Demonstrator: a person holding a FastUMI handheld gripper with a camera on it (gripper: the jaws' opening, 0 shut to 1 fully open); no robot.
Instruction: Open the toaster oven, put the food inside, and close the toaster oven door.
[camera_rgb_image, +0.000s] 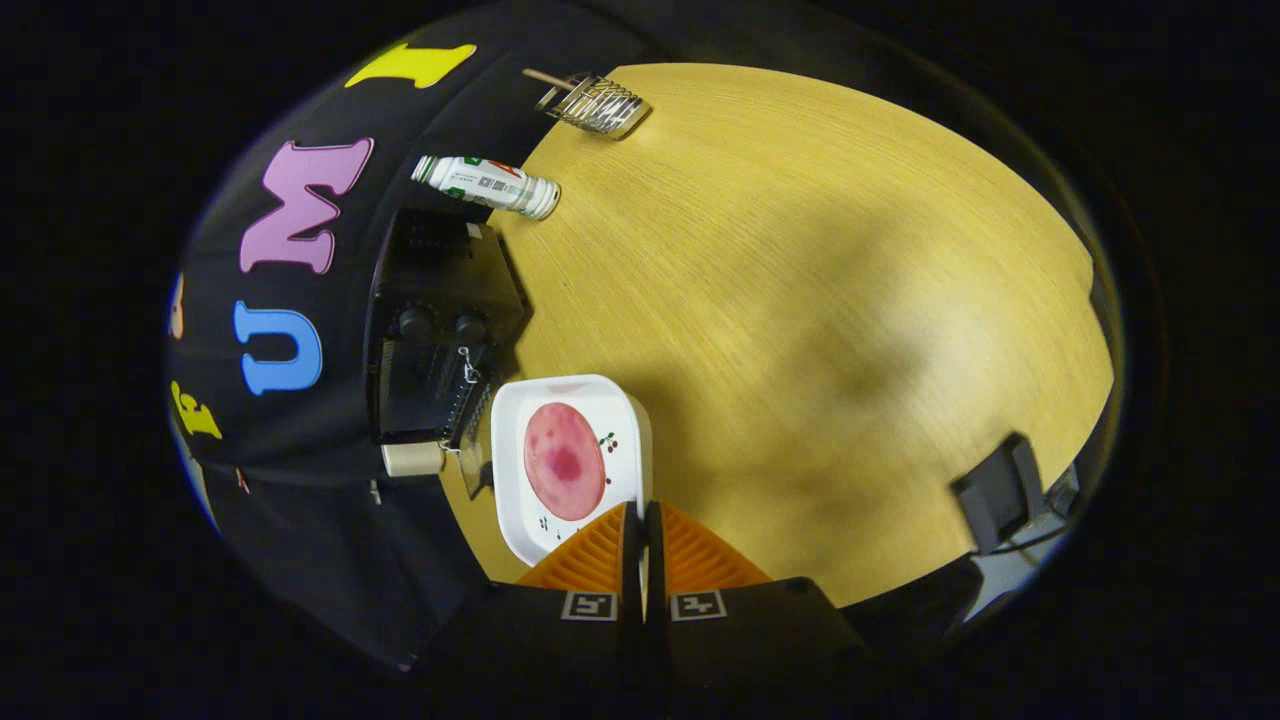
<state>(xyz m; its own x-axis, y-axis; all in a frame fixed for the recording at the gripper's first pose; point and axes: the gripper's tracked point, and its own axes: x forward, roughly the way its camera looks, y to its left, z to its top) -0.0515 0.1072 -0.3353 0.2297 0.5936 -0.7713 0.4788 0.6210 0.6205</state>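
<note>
My gripper (645, 520) is shut, its fingers pinched on the near rim of a white square plate (622, 420). A round pink slice of food (563, 460) lies on the plate. Just beyond the plate and beside it stands the black toaster oven (440, 300) against the booth wall, with two knobs (415, 322) on its front. The oven's glass door (468, 415) with its pale handle (412, 458) seems swung open next to the plate's far edge. The plate casts a shadow on the wooden table (820, 300).
A white bottle (490, 185) stands beyond the oven near the wall. A wire holder (597, 103) sits farther off at the table's far edge. A black stand (1000, 495) is at the table's other edge.
</note>
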